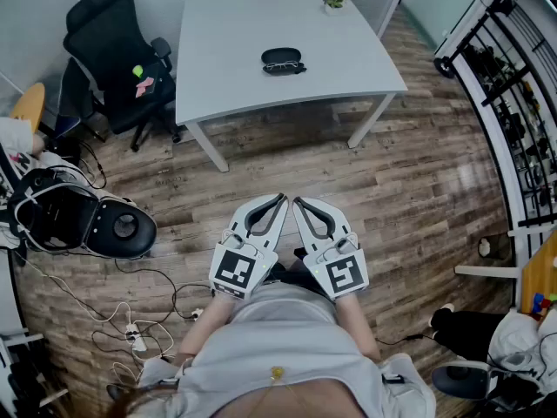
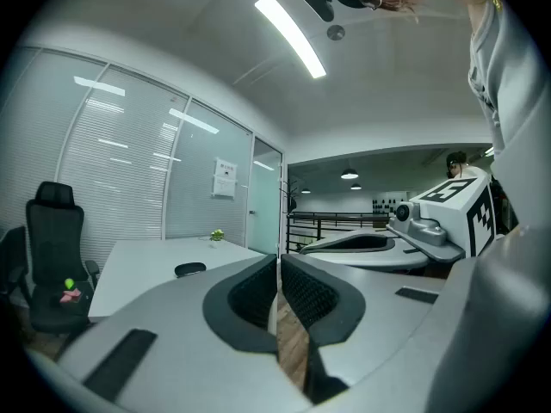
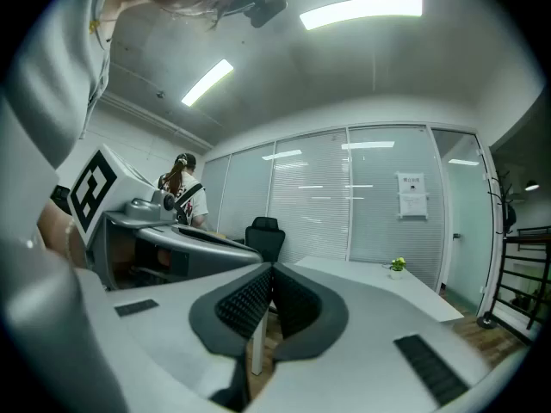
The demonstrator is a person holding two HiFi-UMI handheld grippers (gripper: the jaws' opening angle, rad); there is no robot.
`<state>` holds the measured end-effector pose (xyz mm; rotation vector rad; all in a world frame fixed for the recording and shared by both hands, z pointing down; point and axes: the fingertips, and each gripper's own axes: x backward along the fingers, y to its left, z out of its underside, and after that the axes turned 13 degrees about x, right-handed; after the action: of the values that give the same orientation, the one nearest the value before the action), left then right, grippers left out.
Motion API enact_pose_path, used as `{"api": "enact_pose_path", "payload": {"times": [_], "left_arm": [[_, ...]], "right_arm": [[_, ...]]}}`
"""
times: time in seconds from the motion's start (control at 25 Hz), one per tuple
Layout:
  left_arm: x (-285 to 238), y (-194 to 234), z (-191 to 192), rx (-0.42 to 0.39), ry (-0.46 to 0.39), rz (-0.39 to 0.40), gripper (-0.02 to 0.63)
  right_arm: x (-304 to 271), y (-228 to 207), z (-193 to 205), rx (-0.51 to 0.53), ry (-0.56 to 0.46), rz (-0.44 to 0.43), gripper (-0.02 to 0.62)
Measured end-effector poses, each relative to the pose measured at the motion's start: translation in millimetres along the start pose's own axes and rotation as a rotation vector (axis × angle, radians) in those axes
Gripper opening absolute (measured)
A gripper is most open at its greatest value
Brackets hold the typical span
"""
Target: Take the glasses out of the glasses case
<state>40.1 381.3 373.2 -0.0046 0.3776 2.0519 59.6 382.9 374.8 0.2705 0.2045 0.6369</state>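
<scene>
A black glasses case [image 1: 283,59] lies open on the white table [image 1: 226,59] far ahead, with glasses resting in it. The same case [image 2: 189,269] shows small on the table in the left gripper view. My left gripper [image 1: 280,200] and right gripper [image 1: 298,202] are held side by side close to my body, above the wooden floor and well short of the table. Both have their jaws pressed together with nothing between them. In the right gripper view the table [image 3: 387,286] shows but the case does not.
A small potted plant [image 1: 334,0] stands at the table's far edge. A black office chair [image 1: 113,46] stands left of the table. Black equipment [image 1: 78,220] and cables [image 1: 144,320] lie on the floor at left. Metal shelving [image 1: 513,85] lines the right side.
</scene>
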Motion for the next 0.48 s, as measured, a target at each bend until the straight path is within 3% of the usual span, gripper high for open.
{"api": "enact_pose_path", "payload": {"times": [0.12,0.24,0.28,0.48], "left_arm": [[6,2,2,0.024,-0.008,-0.006,0.038],[11,7,4,0.042,-0.016,-0.024,0.063],[11,9,6,0.047,-0.011,-0.024,0.088],[6,24,9,0.058,0.003,-0.038,0.089]], "right_arm": [[2,4,-2,-0.013,-0.004,-0.003,0.021],[3,6,0,-0.032,-0.002,-0.007,0.074],[3,6,2,-0.033,0.002,-0.006,0.073],[-7,1,12,-0.035,0.028,-0.009,0.075]]}}
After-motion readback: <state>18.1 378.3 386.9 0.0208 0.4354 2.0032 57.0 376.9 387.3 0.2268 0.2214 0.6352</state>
